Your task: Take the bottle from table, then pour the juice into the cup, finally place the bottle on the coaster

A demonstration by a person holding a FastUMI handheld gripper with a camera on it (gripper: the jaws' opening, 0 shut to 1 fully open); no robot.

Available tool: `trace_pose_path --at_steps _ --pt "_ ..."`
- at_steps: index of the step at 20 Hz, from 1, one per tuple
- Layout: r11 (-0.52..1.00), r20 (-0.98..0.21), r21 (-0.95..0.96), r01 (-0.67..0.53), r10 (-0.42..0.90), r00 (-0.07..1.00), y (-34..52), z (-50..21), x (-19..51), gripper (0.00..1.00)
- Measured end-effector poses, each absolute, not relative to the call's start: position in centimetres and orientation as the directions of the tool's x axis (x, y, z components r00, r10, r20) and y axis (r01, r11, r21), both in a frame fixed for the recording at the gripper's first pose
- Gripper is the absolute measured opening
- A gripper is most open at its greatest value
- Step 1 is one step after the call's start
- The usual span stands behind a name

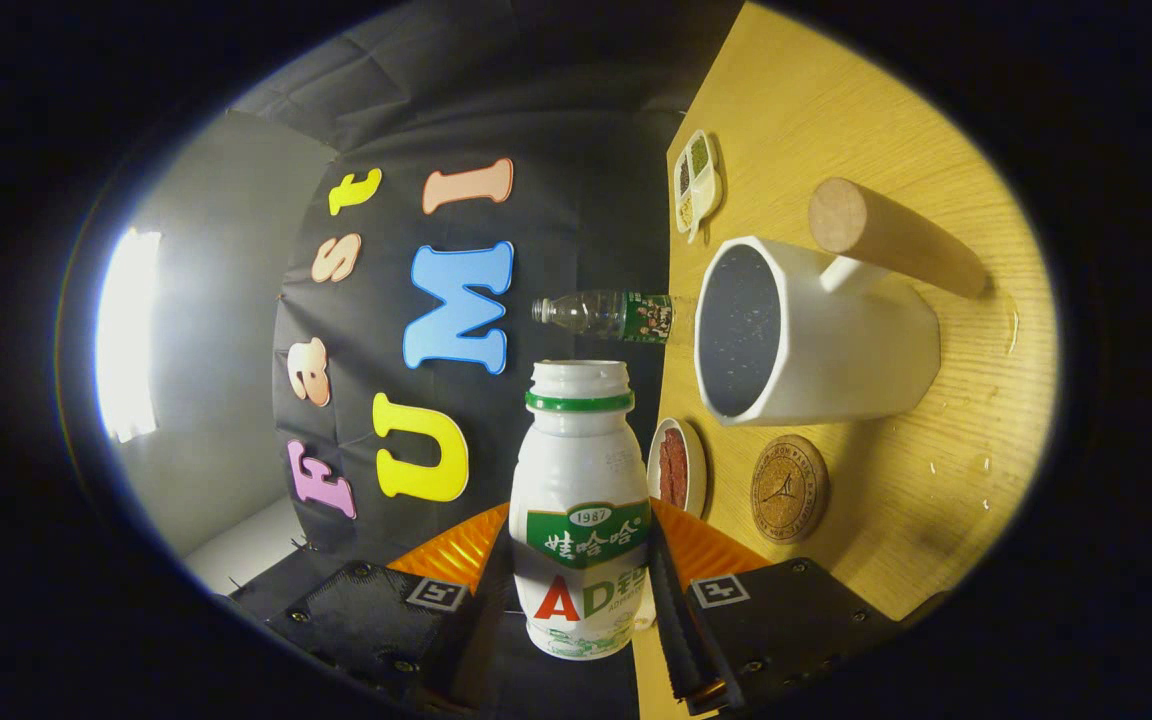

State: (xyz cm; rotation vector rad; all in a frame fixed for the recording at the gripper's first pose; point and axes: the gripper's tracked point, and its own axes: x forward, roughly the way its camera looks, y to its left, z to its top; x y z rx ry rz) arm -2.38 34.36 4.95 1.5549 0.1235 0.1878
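Gripper view: fingers clamped on both sides of white bottle, uncapped mouth lined up beside white cup, whole scene rolled sideways, so likely mid-tilt for pouring. Cup standing on wooden table, wooden handle at its far side; round cork coaster just beside cup, nearer fingers. Small red-filled dish close to bottle's shoulder. Best done by bringing mouth over cup's dark opening first, then rolling slowly, keeping grip firm, watching for splash onto table; already a few droplets there
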Motion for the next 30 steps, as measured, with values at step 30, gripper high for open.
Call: trace_pose_path --at_steps 30 --pt "-0.187 0.072 0.982 -0.039 0.176 0.982 34.09 5.69 -2.08 0.66"
